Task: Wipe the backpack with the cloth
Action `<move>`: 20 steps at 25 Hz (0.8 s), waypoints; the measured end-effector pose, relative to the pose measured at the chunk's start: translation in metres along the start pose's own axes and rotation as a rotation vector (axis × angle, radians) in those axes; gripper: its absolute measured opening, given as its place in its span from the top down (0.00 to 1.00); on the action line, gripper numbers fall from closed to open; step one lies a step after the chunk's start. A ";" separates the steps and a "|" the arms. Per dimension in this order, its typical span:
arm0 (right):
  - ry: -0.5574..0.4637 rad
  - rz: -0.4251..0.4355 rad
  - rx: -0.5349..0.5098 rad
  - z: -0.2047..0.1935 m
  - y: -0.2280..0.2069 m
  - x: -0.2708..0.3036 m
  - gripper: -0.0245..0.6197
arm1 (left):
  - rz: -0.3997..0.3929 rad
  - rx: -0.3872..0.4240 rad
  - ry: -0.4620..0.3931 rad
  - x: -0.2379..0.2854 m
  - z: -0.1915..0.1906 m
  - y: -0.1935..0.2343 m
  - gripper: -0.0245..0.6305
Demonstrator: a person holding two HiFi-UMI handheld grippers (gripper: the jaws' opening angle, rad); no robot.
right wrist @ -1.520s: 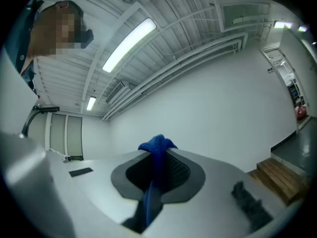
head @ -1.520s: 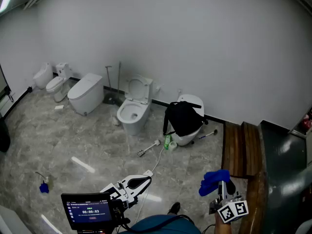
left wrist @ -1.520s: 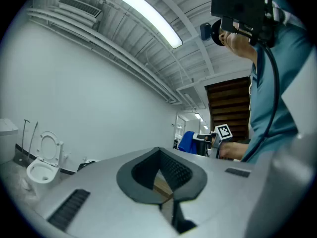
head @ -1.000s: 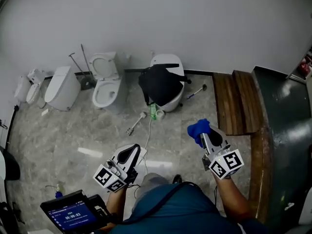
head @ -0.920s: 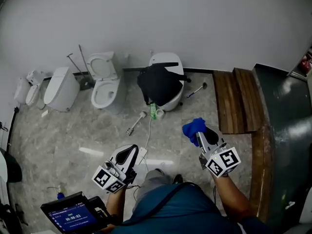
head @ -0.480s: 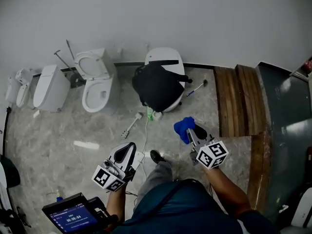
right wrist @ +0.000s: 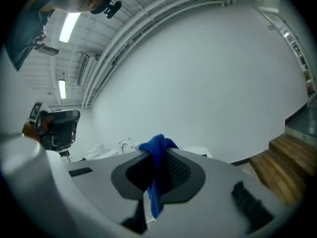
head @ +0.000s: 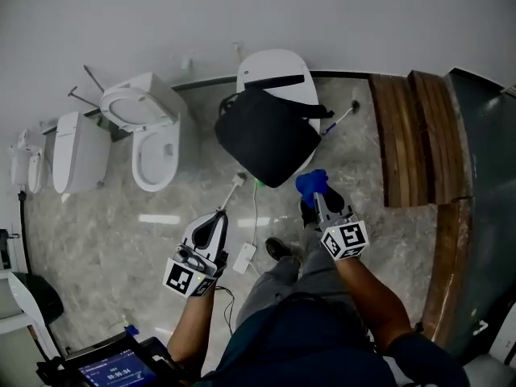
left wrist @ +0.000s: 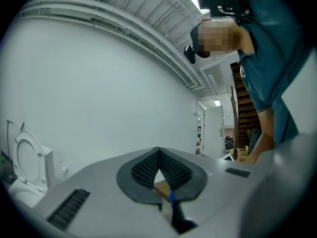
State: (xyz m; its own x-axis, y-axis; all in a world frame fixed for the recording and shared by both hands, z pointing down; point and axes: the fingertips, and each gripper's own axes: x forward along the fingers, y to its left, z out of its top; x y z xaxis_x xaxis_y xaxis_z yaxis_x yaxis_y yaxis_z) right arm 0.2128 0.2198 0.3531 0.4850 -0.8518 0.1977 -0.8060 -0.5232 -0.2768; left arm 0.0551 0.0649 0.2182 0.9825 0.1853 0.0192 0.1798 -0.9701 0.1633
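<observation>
Backpack: black backpack, draped over the front of a closed white toilet; in the head view it lies at 12 o'clock from the person, against the white wall.
Cloth: blue cloth, bunched at the tip of the right gripper, at 5 o'clock from the backpack and just beside its lower edge; contact with the backpack cannot be told.
Right gripper: right gripper, jaws pointing toward 11 o'clock; the right gripper view shows both jaws closed on the cloth, a fold standing above the pads and a strip hanging down between them.
Left gripper: left gripper, at 7 o'clock from the backpack and well apart from it; the left gripper view shows the ribbed pads meeting at their tips, nothing held.
Open toilet: second toilet, lid raised, at 9 o'clock from the backpack.
Third toilet: lidded unit, at 9 o'clock from the open one.
Floor: grey marble tiles, carrying a toilet brush and a white cable below the backpack.
Platform: wooden boards, at 3 o'clock from the backpack.
Screen: lit display, at 7 o'clock in the head view's lower edge.
</observation>
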 end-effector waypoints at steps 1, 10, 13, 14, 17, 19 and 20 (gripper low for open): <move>0.029 -0.008 0.029 -0.019 -0.009 0.012 0.92 | 0.015 -0.013 0.010 0.011 -0.011 0.012 0.96; 0.299 -0.282 0.579 -0.234 -0.103 0.106 0.92 | 0.069 -0.173 0.136 0.102 -0.130 0.080 0.96; 0.264 -0.432 0.942 -0.292 -0.111 0.125 0.92 | 0.086 -0.199 0.167 0.121 -0.153 0.099 0.96; 0.230 -0.474 1.045 -0.305 -0.113 0.131 0.92 | 0.094 -0.206 0.175 0.125 -0.159 0.104 0.96; 0.088 -0.603 1.287 -0.327 -0.138 0.140 0.92 | 0.109 -0.224 0.200 0.134 -0.173 0.116 0.96; 0.002 -0.649 1.345 -0.327 -0.174 0.144 0.92 | 0.117 -0.237 0.213 0.137 -0.178 0.123 0.96; -0.040 -0.647 1.356 -0.323 -0.197 0.149 0.92 | 0.120 -0.243 0.218 0.138 -0.180 0.125 0.96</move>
State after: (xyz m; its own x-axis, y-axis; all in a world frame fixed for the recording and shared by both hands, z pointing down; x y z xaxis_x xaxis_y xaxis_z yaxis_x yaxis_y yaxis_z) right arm 0.3338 0.2038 0.7412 0.6516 -0.4588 0.6040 0.4514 -0.4054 -0.7949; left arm 0.2043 -0.0027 0.4190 0.9577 0.1265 0.2585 0.0206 -0.9260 0.3769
